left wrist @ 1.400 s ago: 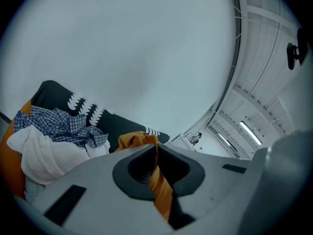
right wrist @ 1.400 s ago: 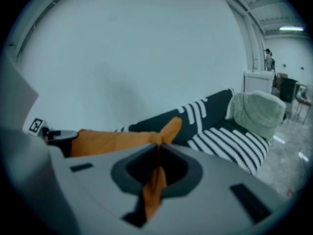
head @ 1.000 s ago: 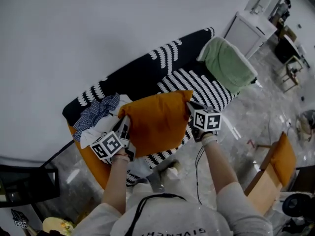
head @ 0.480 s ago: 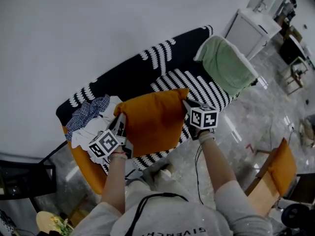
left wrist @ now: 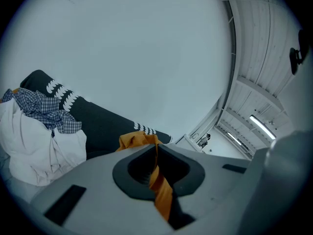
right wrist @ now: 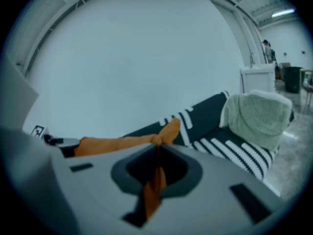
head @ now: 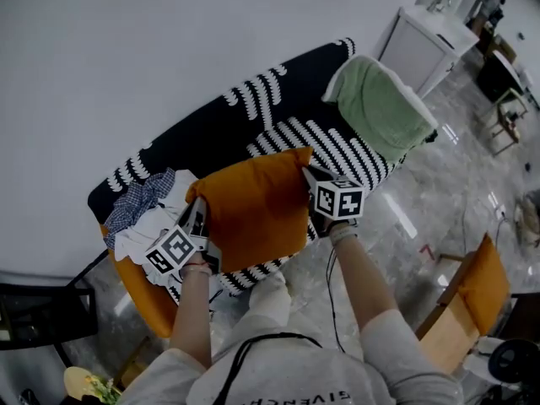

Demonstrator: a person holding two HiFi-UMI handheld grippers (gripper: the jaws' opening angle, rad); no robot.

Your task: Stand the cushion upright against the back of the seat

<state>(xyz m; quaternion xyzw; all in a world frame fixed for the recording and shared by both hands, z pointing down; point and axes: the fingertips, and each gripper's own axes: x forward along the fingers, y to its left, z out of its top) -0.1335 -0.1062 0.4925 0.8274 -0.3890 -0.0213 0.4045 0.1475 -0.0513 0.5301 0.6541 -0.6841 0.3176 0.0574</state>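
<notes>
An orange cushion (head: 251,205) hangs over the seat of a black sofa with white stripes (head: 337,146), held flat between both grippers. My left gripper (head: 201,218) is shut on the cushion's left edge, and orange fabric (left wrist: 157,180) shows pinched between its jaws. My right gripper (head: 309,178) is shut on the right corner, where orange cloth (right wrist: 155,177) runs through the closed jaws. The sofa's backrest (head: 253,99) stands against the white wall, just beyond the cushion.
A pile of white and checked clothes (head: 139,213) lies on the sofa's left end. A green blanket (head: 375,112) drapes the right armrest. A white cabinet (head: 426,49) stands to the right, an orange chair (head: 472,298) on the shiny floor behind me.
Both grippers have carried the cushion forward over the seat, nearer the backrest. The sofa and clothes pile sit closer under me than before.
</notes>
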